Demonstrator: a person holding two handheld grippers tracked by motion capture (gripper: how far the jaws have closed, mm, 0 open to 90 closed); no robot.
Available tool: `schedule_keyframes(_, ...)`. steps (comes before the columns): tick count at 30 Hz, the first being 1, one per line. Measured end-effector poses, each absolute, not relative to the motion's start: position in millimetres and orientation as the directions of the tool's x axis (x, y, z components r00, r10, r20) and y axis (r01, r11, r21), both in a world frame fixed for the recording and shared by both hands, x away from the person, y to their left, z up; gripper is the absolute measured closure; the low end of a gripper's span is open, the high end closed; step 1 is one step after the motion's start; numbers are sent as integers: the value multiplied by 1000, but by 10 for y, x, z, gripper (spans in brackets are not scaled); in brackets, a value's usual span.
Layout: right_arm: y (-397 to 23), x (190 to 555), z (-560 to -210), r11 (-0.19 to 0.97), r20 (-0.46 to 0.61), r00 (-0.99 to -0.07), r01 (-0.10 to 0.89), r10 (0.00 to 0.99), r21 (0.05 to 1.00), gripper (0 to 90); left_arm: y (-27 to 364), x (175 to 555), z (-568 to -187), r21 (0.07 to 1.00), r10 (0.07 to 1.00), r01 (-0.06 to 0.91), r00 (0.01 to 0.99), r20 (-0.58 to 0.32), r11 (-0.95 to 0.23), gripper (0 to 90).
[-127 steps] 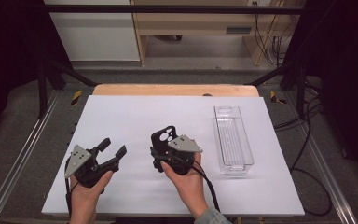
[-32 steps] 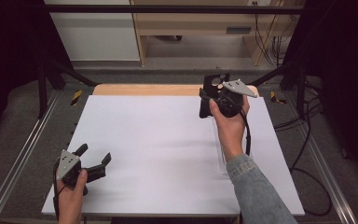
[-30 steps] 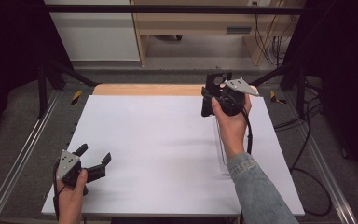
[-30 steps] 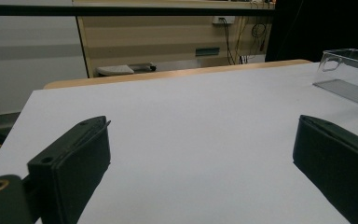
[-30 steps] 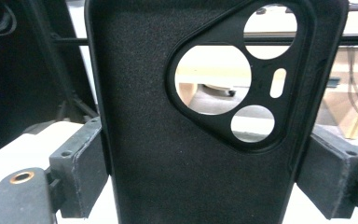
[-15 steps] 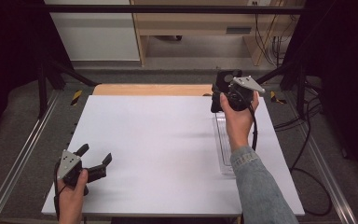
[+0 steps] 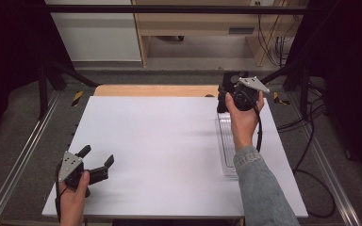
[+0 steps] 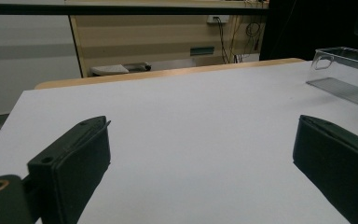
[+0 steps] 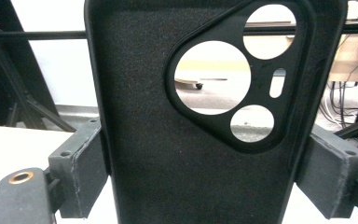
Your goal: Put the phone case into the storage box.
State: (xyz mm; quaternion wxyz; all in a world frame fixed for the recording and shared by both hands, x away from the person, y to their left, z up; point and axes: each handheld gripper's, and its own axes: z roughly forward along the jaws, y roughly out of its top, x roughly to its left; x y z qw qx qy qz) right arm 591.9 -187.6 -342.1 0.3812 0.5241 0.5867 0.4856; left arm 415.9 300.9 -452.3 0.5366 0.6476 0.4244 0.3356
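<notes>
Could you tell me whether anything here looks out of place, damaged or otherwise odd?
Nothing stands out. The right gripper holds a black phone case upright and intact, the clear tray lies flat on the white table, and the left gripper is open and empty.

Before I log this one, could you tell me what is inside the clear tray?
The clear tray looks empty where it shows, just its ribbed floor. The right hand and denim sleeve cover much of it, so that part cannot be checked.

Denim sleeve (image 7: pixel 259 181) (right arm); black grippers with grey 3-cornered plates, trailing black cables
</notes>
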Motion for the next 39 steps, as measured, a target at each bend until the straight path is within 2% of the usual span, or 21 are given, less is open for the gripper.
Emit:
schedule_keyframes(14,-2012,6082,-3563,-40,72,-110,271,991,962,143,2999,4174,-4531,980,907,188,420,-22,-63,42)
schedule_keyframes(21,-2031,6134,-3640,-12,45,-113,283,993,959,141,2996,4177,-4535,980,908,188,419,-18,-68,42)
schedule_keyframes(39,-2033,6284,-3833,-27,62,-109,298,992,954,140,2977,4181,-4544,978,903,191,429,-10,-80,43)
